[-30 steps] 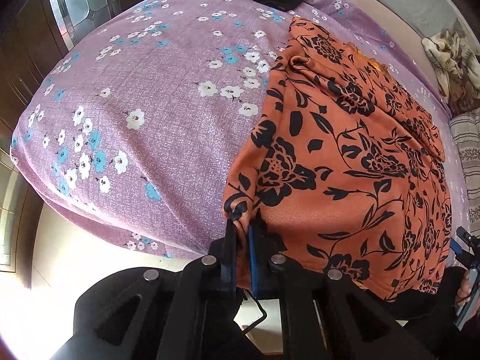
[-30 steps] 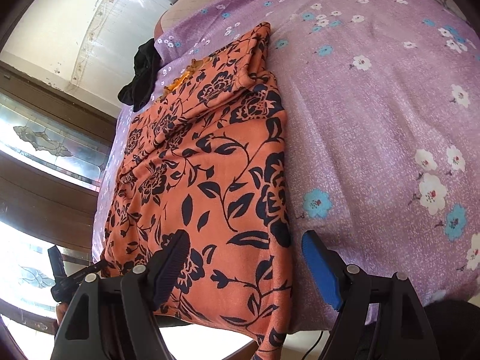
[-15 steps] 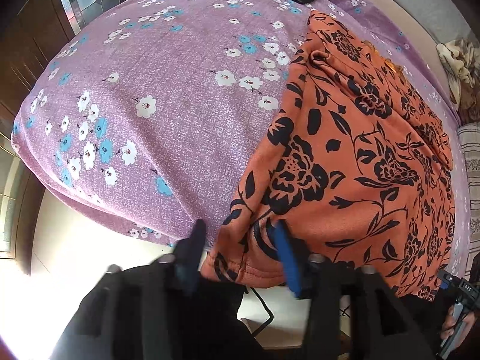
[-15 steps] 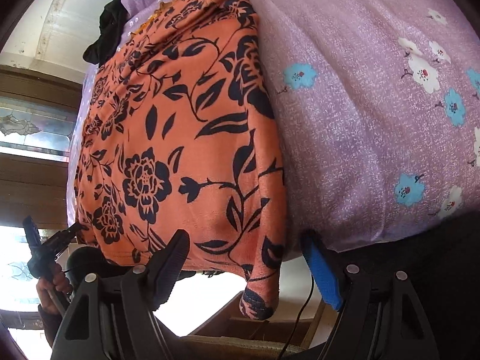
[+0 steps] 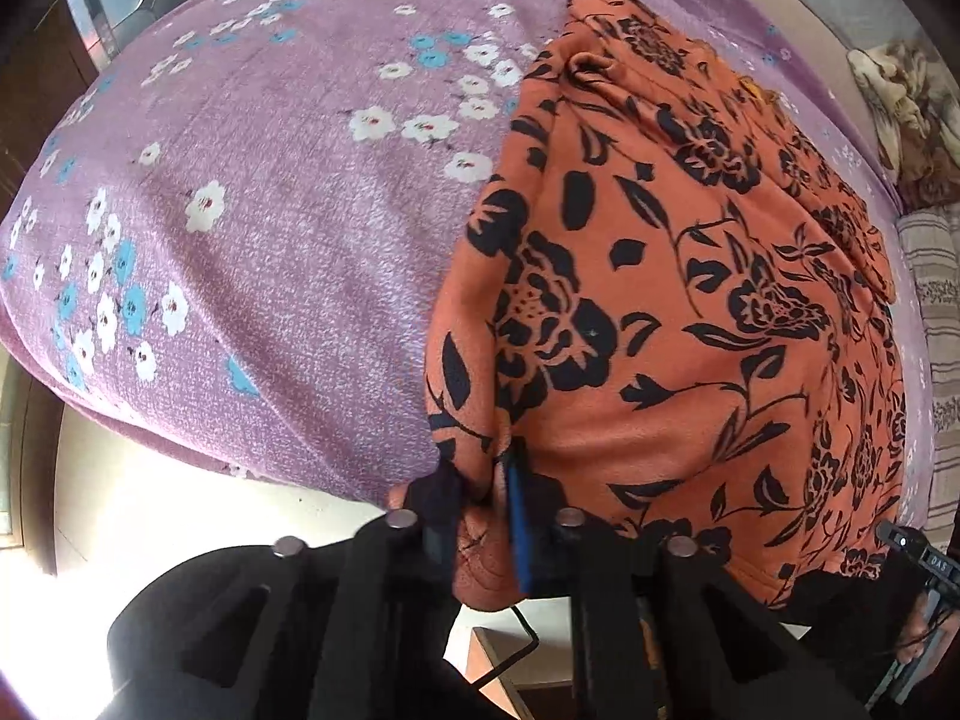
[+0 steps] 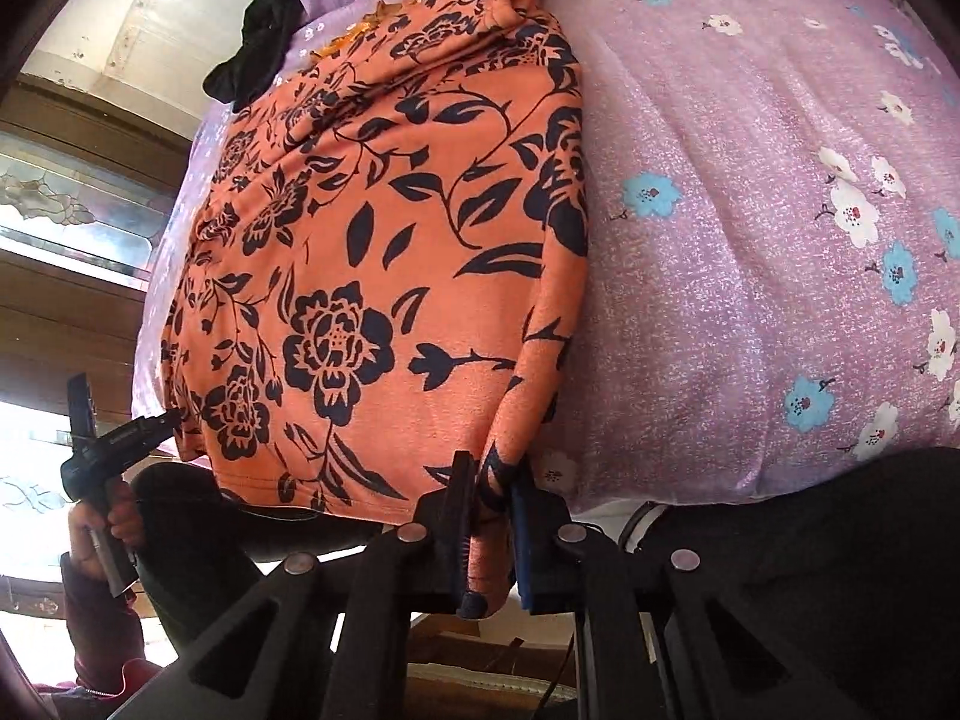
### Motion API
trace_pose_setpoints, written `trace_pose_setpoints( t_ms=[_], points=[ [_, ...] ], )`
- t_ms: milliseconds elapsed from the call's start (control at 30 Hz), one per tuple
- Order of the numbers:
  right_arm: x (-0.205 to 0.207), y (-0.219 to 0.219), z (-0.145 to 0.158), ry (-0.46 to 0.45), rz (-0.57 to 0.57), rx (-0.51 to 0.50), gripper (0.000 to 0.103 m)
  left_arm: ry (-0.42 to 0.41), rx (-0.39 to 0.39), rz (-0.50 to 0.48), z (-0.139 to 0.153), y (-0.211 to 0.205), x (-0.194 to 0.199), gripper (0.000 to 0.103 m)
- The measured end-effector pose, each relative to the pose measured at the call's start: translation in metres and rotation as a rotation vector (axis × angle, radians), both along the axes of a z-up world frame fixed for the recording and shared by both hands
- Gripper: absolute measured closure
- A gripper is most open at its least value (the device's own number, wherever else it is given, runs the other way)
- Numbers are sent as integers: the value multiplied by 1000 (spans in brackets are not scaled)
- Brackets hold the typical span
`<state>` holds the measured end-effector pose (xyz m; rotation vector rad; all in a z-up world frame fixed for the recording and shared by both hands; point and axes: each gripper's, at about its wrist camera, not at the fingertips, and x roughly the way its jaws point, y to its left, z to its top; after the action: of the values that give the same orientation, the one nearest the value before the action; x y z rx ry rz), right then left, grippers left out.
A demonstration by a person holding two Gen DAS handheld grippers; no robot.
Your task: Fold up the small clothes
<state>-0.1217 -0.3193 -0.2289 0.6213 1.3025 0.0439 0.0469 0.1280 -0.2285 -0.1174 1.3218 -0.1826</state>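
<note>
Cloth: the orange cloth (image 5: 690, 312) with black flowers lies spread along the purple bedspread (image 5: 288, 252), its near hem hanging over the bed's edge.
Left view only: a brown bundle (image 5: 906, 120) and a striped fabric (image 5: 936, 324) at the bed's far right side; the right claw and its hand show small at the lower right.
Right view only: a pale wall and a patterned glass pane (image 6: 66, 210) past the bed; the hand (image 6: 102, 534) with the left claw shows at the lower left, a dark red sleeve below it.
Both views: a black garment (image 6: 258, 54) at the far end of the bed.
Left claw (image 5: 480, 498): jaws closing, pads pressed on the hem's left corner, cloth bunched between them.
Right claw (image 6: 489, 504): jaws closing, pads pinching the hem's right corner, a fold hanging down between them.
Hidden: the hem between the 2 corners lies partly behind the claw bodies; the black garment is cut off at the top of the left view.
</note>
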Motion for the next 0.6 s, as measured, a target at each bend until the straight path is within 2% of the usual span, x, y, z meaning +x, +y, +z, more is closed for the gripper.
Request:
trace_pose_setpoints(
  t_ms=[33, 67, 100, 133, 167, 200, 233, 267, 300, 333, 367, 400, 433, 533, 600],
  points=[
    [-1, -4, -2, 8, -4, 4, 89, -6, 6, -9, 1, -4, 0, 90],
    [-1, -7, -3, 10, -9, 5, 84, -6, 5, -15, 1, -5, 0, 90],
    [-1, -7, -4, 10, -11, 5, 70, 0, -1, -17, -1, -6, 1, 90],
    [0, -6, -7, 13, -10, 8, 60, 12, -11, -15, -2, -5, 2, 84],
    [0, -4, -11, 17, -13, 20, 31, 30, -27, -8, -4, -5, 5, 77],
    [0, -2, -15, 17, -16, 31, 27, 52, -49, -1, -6, -3, 6, 61],
    [0, 0, -18, 16, -12, 21, 28, 60, -62, 4, -8, -5, 7, 56],
    [1, 3, -18, 16, -4, -17, 34, 55, -65, 3, -8, -5, 7, 57],
    [1, 6, -18, 27, 16, -69, 47, 50, -67, -5, -7, -6, 6, 57],
    [1, 8, -17, 39, 39, -120, 58, 44, -70, -8, -7, -4, 5, 71],
    [1, 8, -15, 36, 55, -130, 77, 40, -68, -6, -7, -4, 5, 82],
    [0, 8, -12, 25, 59, -111, 92, 39, -66, -4, -7, -2, 4, 91],
    [-1, 7, -8, 11, 63, -94, 97, 39, -73, -3, -6, -1, 4, 92],
    [-2, 12, 11, -36, 94, -86, 97, 15, -80, -35, 7, -1, 3, 94],
    [2, 12, 30, -93, 99, -41, 97, -2, -126, -52, 20, 2, 5, 94]
  ],
)
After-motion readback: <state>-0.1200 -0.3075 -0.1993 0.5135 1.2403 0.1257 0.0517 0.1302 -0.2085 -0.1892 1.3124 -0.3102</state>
